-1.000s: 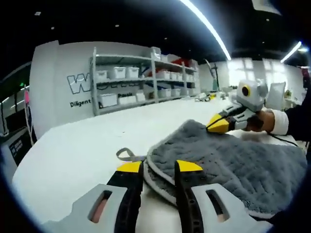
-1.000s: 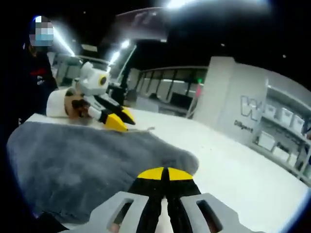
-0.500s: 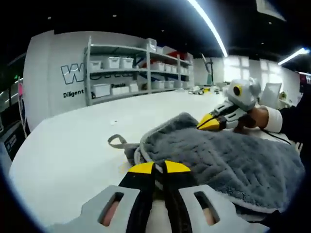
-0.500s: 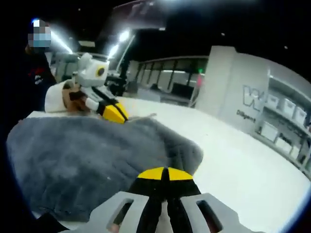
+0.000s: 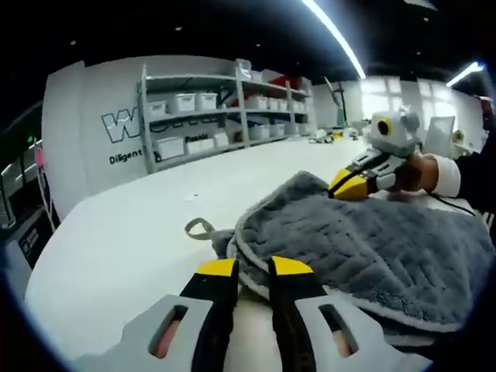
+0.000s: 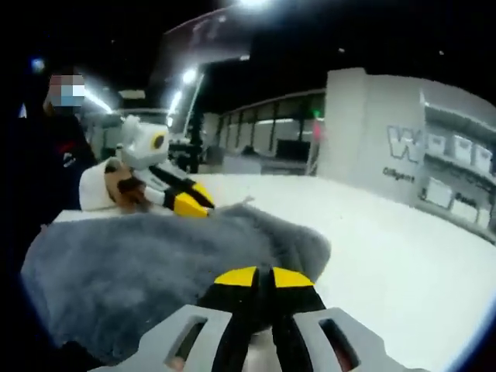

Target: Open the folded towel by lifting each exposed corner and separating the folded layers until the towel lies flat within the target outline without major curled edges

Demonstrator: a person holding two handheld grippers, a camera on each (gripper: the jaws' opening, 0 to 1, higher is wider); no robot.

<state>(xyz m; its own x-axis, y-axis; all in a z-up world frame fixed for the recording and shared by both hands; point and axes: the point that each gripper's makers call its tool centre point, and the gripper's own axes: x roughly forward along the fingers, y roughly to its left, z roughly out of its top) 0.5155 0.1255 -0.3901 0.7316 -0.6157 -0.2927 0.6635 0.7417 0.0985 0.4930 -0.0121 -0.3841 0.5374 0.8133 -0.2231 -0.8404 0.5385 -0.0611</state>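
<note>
Left gripper view: towel (image 5: 372,240) just beyond hand-held gripper (image 5: 254,268)

Your left gripper (image 5: 253,267) had yellow tips on black jaws, w/ pale grey housings behind, each cut by an oblong slot. Right gripper (image 6: 258,277) looked the same: yellow tips, black jaws, grey slotted housings. In the left gripper view the right gripper showed yellow-tipped black jaws on a light grey body; a thin dark cable trailed back from it. Your hand (image 5: 412,173) behind it wore a white cuff (image 5: 446,176) under a dark sleeve (image 5: 479,180). In the right gripper view your other hand (image 6: 124,181) had a white cuff too, dark clothing behind.
</note>
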